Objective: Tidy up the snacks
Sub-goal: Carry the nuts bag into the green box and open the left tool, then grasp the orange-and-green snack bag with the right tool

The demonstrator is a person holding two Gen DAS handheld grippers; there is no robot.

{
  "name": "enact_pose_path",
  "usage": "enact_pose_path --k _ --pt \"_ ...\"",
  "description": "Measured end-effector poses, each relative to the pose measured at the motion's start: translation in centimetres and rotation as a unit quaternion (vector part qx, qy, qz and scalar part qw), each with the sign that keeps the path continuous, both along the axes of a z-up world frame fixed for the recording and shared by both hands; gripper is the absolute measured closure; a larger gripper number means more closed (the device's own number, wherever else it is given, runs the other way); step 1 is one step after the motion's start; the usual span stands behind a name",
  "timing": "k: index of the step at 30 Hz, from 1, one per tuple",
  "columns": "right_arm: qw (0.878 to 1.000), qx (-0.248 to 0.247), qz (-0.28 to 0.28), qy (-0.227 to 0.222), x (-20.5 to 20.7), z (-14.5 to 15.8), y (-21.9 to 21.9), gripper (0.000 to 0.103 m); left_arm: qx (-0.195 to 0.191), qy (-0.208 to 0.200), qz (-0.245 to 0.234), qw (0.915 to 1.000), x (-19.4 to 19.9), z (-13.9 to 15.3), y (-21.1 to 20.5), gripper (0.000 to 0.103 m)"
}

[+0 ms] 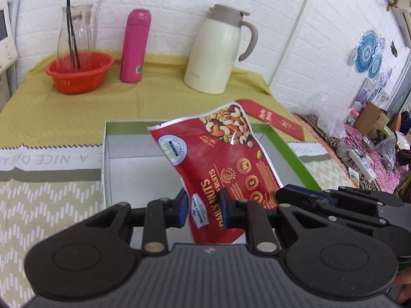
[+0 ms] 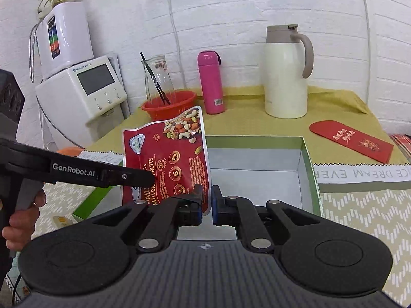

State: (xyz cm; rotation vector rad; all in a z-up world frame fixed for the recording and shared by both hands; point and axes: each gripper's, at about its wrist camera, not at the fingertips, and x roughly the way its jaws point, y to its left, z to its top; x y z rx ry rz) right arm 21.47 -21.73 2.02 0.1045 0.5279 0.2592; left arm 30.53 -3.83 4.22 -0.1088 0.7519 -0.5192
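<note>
A red "Daily Nuts" pouch [image 1: 223, 154] hangs upright over an open box with a green rim [image 1: 290, 151] and a grey inside. My left gripper [image 1: 204, 210] is shut on the pouch's lower part, blue pads pressing on either side. From the right, my right gripper [image 1: 282, 192] reaches the pouch's lower right edge. In the right wrist view the pouch [image 2: 167, 154] hangs over the box's [image 2: 257, 141] left side. Its bottom corner is pinched between the narrow pads of my right gripper [image 2: 206, 205]. The left gripper [image 2: 151, 177] clamps it from the left.
On the yellow cloth behind the box stand a cream jug [image 2: 285, 77], a pink bottle [image 2: 210, 82] and a red basket [image 2: 156, 107] holding a glass carafe. A red envelope [image 2: 352, 141] lies right of the box. A white appliance [image 2: 82, 87] stands at left. A hand [image 2: 20, 220] grips the left handle.
</note>
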Motion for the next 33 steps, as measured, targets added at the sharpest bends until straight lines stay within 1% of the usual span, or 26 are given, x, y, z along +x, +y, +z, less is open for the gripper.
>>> enact_pose_path --k 3,4,5,6,7,8,9,10,11,12,14,15,16,19,21,26,27,29,31,33 --pt "1.000 0.002 -0.003 0.020 0.8 -1.0 -0.1 0.089 0.014 0.011 -0.010 0.9998 0.8 -1.1 -0.3 0.085" --pt "1.000 0.000 -0.004 0.025 1.0 -1.3 -0.1 0.087 0.019 0.014 -0.012 0.9997 1.0 -1.4 -0.4 0.082" --pt "1.000 -0.003 -0.005 0.029 1.2 -1.6 0.0 0.085 0.025 0.016 -0.009 0.9995 1.3 -1.7 -0.5 0.068" --pt "0.999 -0.006 -0.004 0.032 1.3 -1.8 0.1 0.074 0.031 0.016 -0.003 0.9994 1.4 -2.0 -0.5 0.054" --pt "0.999 -0.008 -0.001 0.033 1.4 -2.0 0.1 0.067 0.032 0.012 0.003 0.9994 1.4 -2.1 -0.5 0.033" --pt "0.999 -0.011 0.002 0.030 1.3 -2.1 0.2 0.061 0.027 0.004 0.011 0.9996 1.2 -2.2 -0.3 0.034" --pt "1.000 -0.016 0.005 0.025 1.1 -2.1 0.4 0.045 0.024 -0.002 0.015 0.9996 1.0 -2.2 -0.2 0.033" --pt "1.000 -0.023 0.008 0.018 0.9 -2.1 0.5 0.015 0.027 -0.007 0.017 0.9995 0.9 -2.1 -0.1 0.030" --pt "0.999 -0.031 0.009 0.008 0.7 -2.0 0.7 0.001 0.037 -0.014 0.018 0.9991 0.6 -1.9 -0.2 0.026" --pt "0.999 -0.037 0.009 -0.002 0.3 -1.9 0.8 0.000 0.056 -0.026 0.021 0.9979 0.1 -1.6 -0.5 0.024" --pt "0.999 -0.046 0.012 -0.020 -0.4 -1.5 1.0 0.000 0.093 -0.060 0.015 0.9938 -1.0 -1.0 -0.9 0.016" --pt "0.998 -0.052 0.015 -0.023 -0.7 -1.3 1.1 0.000 0.108 -0.076 0.016 0.9911 -1.6 -0.7 -1.0 0.014" --pt "0.998 -0.056 0.016 -0.025 -1.1 -1.1 1.2 0.000 0.117 -0.091 0.010 0.9889 -2.2 -0.4 -1.0 0.014" --pt "0.998 -0.051 0.020 -0.035 -2.5 -0.6 1.0 0.000 0.128 -0.108 -0.012 0.9857 -4.1 0.7 -0.9 0.014" --pt "0.998 -0.042 0.020 -0.037 -3.6 -0.4 0.7 0.000 0.138 -0.120 -0.019 0.9830 -6.0 1.3 -0.9 0.014" --pt "0.998 -0.039 0.025 -0.041 -7.5 -0.6 0.4 0.000 0.174 -0.162 -0.010 0.9713 -11.6 1.8 -1.2 0.013" --pt "0.998 -0.039 0.025 -0.040 -8.3 -0.6 0.3 0.000 0.182 -0.170 -0.003 0.9683 -12.8 1.7 -1.2 0.010" --pt "0.998 -0.037 0.026 -0.039 -9.9 -0.6 0.2 0.000 0.195 -0.187 0.007 0.9627 -15.1 1.5 -1.3 0.009" --pt "0.998 -0.032 0.027 -0.038 -11.4 -0.7 0.1 0.000 0.192 -0.194 0.012 0.9620 -17.0 1.2 -1.0 0.009" --pt "0.999 -0.031 0.029 -0.033 -12.8 -0.9 0.1 0.000 0.178 -0.188 0.015 0.9658 -18.5 0.9 -0.5 0.009"
